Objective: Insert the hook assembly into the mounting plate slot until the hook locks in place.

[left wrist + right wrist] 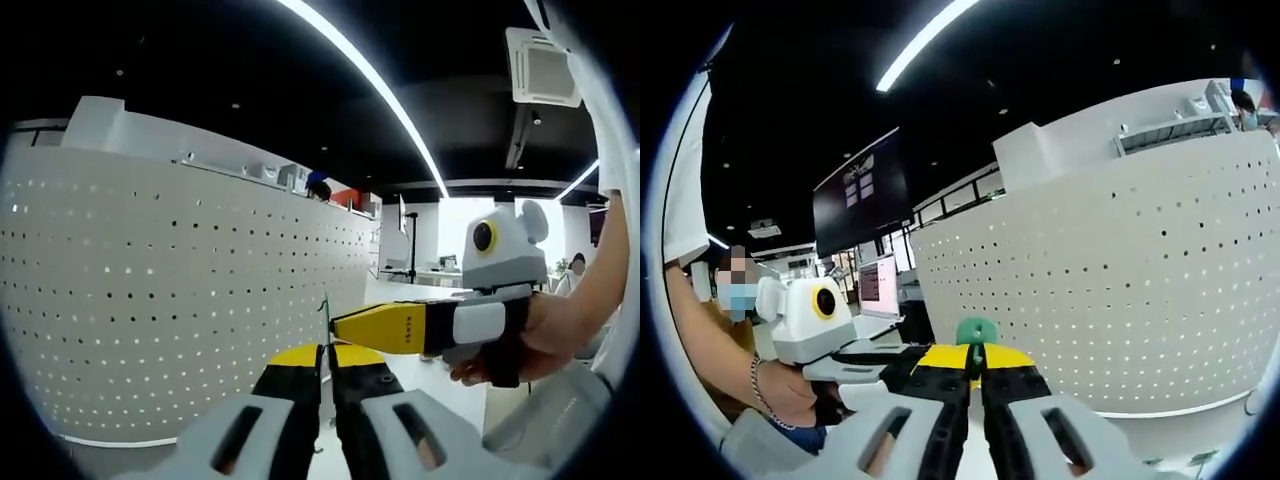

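Observation:
In the right gripper view a small green rounded plate (977,328) stands face-on just above my right gripper (976,358). Its yellow-tipped jaws are shut, with a thin dark piece, apparently the hook, between the tips against the plate. In the left gripper view the same plate (325,312) shows edge-on as a thin sliver rising from my left gripper (325,352), which is shut on it. The right gripper (340,322) comes in from the right, its tip touching the sliver. The left gripper (902,362) enters the right gripper view from the left and meets the plate.
A curved white perforated wall (180,300) (1120,300) stands close behind the grippers. A person's hand (560,330) holds the right gripper, and a forearm with a bracelet (740,365) holds the left one. Monitors (878,285) sit further back.

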`<state>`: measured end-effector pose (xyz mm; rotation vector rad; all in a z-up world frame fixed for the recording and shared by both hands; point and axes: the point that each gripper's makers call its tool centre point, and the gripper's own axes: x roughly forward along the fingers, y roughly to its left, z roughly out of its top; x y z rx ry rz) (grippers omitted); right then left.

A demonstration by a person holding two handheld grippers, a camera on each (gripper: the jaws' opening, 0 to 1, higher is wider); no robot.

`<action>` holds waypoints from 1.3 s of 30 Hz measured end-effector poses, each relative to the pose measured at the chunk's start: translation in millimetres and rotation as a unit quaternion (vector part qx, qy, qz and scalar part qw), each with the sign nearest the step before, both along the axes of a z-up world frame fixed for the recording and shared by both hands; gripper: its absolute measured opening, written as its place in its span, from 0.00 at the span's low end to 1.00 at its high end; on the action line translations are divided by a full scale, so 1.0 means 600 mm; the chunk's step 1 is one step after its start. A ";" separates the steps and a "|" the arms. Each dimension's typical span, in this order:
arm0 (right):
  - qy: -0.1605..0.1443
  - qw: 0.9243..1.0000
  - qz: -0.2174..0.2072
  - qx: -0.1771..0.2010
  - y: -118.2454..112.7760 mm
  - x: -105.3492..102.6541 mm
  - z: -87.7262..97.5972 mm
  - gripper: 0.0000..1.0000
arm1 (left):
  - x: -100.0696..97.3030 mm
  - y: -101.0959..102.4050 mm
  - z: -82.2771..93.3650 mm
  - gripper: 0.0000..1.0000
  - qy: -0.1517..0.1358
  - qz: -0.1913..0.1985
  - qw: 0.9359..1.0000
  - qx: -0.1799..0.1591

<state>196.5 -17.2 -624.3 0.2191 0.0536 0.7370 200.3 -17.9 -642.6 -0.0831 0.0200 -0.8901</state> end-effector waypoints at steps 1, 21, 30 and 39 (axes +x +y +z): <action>0.000 1.000 0.000 0.000 0.000 0.000 0.000 0.00 | 0.000 0.000 0.000 0.03 0.000 -0.001 1.000 0.001; 0.000 1.000 0.007 -0.005 0.002 -0.003 0.000 0.00 | -0.002 -0.004 -0.030 0.48 0.035 -0.005 0.999 0.037; 0.003 1.000 0.008 0.000 0.002 -0.005 -0.001 0.00 | 0.006 -0.004 -0.034 0.88 0.035 0.012 0.999 0.038; 0.005 1.000 0.007 -0.001 0.003 -0.004 -0.003 0.00 | 0.006 -0.001 -0.033 0.89 0.026 0.016 0.999 0.043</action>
